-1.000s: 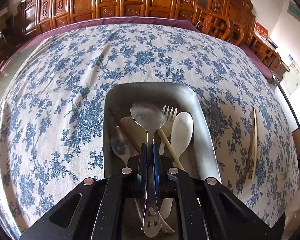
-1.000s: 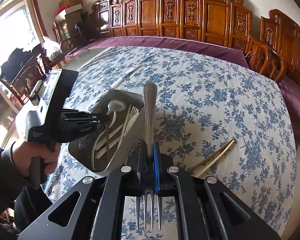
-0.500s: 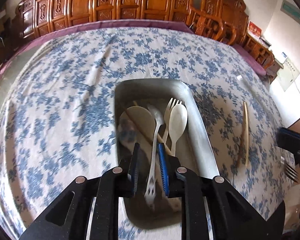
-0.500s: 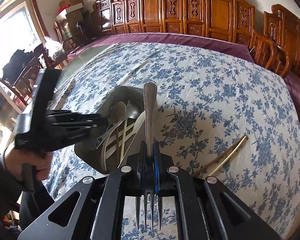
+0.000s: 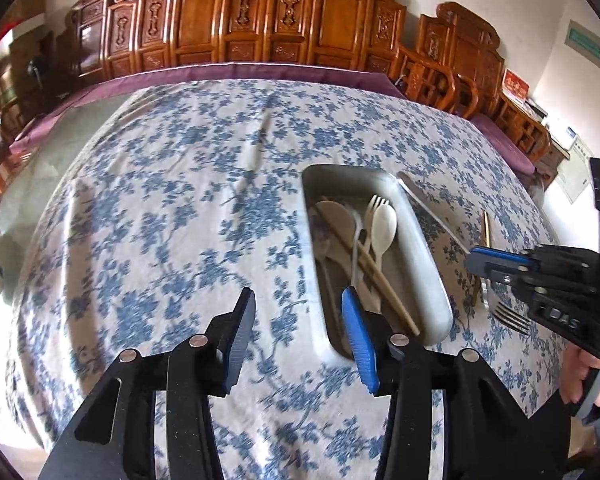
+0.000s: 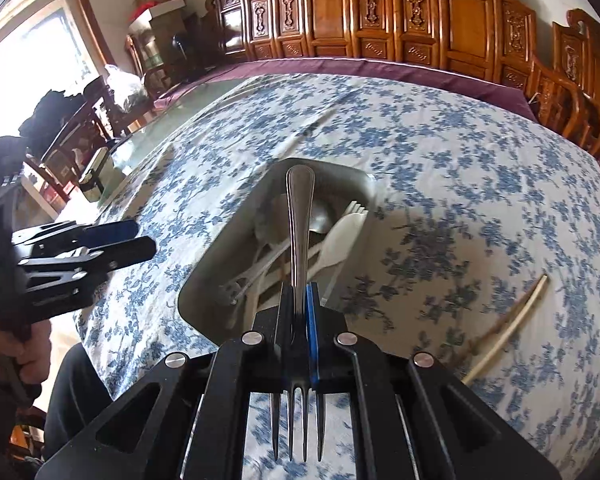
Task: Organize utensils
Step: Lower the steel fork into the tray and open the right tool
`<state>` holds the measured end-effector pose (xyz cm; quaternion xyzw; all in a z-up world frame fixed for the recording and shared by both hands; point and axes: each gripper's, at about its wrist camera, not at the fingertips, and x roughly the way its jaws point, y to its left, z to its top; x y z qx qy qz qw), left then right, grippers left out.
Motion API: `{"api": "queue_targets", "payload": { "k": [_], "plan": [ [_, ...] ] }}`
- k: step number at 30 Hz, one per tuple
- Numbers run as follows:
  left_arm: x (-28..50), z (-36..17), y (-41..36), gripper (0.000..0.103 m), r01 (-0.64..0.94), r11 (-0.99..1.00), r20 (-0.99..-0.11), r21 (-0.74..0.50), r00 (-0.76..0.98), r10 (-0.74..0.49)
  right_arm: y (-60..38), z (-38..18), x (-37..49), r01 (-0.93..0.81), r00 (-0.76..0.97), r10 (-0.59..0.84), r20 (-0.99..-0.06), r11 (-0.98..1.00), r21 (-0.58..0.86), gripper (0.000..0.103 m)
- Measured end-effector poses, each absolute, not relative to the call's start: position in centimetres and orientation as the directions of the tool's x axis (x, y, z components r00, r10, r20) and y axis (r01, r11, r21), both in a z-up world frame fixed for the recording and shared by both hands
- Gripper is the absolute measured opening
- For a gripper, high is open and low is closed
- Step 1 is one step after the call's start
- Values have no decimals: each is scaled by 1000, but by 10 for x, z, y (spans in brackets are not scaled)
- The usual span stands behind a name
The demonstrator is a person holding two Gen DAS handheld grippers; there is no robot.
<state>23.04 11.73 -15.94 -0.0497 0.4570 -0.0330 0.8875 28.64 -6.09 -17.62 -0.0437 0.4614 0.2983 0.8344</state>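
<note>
A grey metal tray (image 5: 422, 248) on the flowered tablecloth holds a cream spoon (image 5: 384, 228), a cream fork, a metal spoon and wooden chopsticks. My left gripper (image 5: 300, 320) hangs above the cloth just left of the tray's near end. Its jaws are opening with nothing between them. My right gripper (image 6: 300, 292) is shut on a metal fork (image 6: 300, 208): the handle points forward over the tray (image 6: 204, 276) and the tines point back toward the camera. The left wrist view shows that gripper (image 5: 476, 264) right of the tray, with the fork (image 5: 508, 318) in it.
A pair of pale chopsticks (image 6: 512, 324) lies on the cloth right of the tray, also seen as chopsticks (image 5: 486, 228) in the left wrist view. Carved wooden chairs (image 5: 260, 20) line the table's far side. A person's hands hold both grippers at the near edge.
My left gripper let go of the metal spoon, which now lies in the tray, then opened and drew left and up. My right gripper carried the fork in over the tray.
</note>
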Motion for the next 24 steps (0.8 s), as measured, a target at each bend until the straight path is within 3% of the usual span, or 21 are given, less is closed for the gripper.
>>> {"api": "queue_targets", "payload": {
  "k": [9,11,24],
  "plan": [
    [217,-144,135,47,-20,993,-801,-113,593,-79,-30,-197,302,-533,361,436,-824,822,201,8],
    [215,-142,136,72,-29,994,-797,-107,600,-68,-26,-206,308,-520,349,433,-831,828,212,8],
    [211,-139,134,74,-38,994,-790,-105,611,-60,-11,-231,337,-469,312,420,-852,848,246,9]
  ]
}}
